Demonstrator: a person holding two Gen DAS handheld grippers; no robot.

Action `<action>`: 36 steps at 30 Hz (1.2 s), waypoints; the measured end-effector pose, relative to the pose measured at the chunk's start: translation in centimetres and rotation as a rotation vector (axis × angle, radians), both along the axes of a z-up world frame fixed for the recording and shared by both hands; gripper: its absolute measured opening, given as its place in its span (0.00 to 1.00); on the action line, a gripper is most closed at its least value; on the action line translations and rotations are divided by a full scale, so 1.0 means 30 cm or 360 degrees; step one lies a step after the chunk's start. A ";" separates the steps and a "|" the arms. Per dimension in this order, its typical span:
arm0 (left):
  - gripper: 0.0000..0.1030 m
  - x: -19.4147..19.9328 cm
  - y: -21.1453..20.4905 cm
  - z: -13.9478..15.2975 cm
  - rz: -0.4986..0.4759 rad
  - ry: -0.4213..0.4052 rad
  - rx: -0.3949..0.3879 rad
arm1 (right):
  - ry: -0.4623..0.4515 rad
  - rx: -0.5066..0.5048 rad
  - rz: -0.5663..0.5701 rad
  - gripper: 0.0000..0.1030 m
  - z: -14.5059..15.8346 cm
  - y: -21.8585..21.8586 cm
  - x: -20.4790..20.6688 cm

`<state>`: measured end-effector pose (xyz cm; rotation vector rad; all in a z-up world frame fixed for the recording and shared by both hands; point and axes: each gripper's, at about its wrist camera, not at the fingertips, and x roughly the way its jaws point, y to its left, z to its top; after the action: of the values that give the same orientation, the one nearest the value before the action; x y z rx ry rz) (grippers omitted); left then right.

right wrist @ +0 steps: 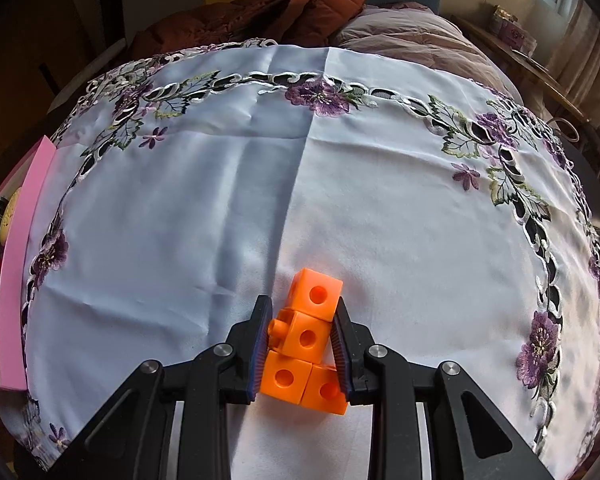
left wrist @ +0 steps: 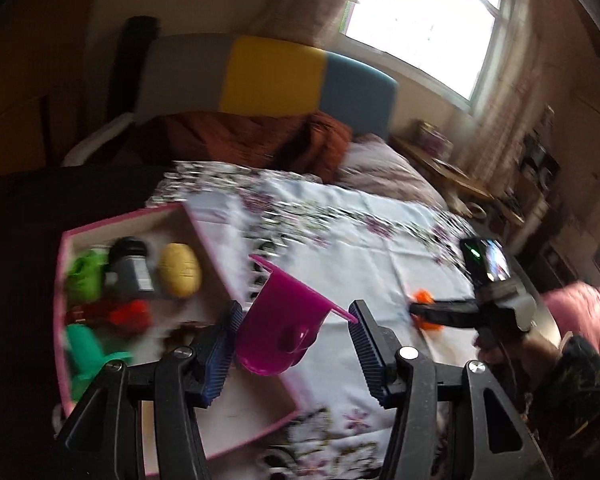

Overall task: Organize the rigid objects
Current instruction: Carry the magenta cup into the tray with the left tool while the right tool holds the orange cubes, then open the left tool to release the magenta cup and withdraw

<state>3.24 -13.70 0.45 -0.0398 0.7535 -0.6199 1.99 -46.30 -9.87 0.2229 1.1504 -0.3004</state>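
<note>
- Pink box [left wrist: 204, 236]: open, at left edge of embroidered white cloth [right wrist: 220, 200]; inside, green item, dark bottle [left wrist: 130, 268], yellow oval [left wrist: 179, 270], red piece, teal item.
- Left gripper [left wrist: 294, 328]: partway open around magenta plastic cup [left wrist: 280, 320], raised over box's right wall; contact with right pad unclear, blurred.
- Right gripper [right wrist: 302, 332]: narrow, clamped on orange linked cubes [right wrist: 306, 336], resting on cloth, well right of box.

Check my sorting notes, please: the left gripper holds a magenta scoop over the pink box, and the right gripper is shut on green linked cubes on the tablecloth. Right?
Only the colour is wrong. The right wrist view shows the right gripper shut on orange linked cubes, not green, on the tablecloth.
</note>
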 end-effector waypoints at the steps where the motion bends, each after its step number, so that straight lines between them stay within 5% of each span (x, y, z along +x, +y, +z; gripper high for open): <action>1: 0.54 0.010 0.024 0.002 0.0030 0.0003 -0.0005 | 0.0000 -0.0002 0.0001 0.29 0.000 0.002 0.000; 13: 0.54 0.065 0.297 -0.095 0.0343 0.0174 -0.0008 | 0.0002 -0.0016 0.0007 0.29 0.001 0.005 0.000; 36: 0.54 0.051 0.241 -0.210 0.0246 0.0330 0.0034 | 0.0004 -0.0030 0.0015 0.29 0.001 0.006 0.004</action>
<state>4.76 -6.48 -5.86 -0.1431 0.9478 -0.4644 2.09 -46.12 -9.84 0.2006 1.1504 -0.3030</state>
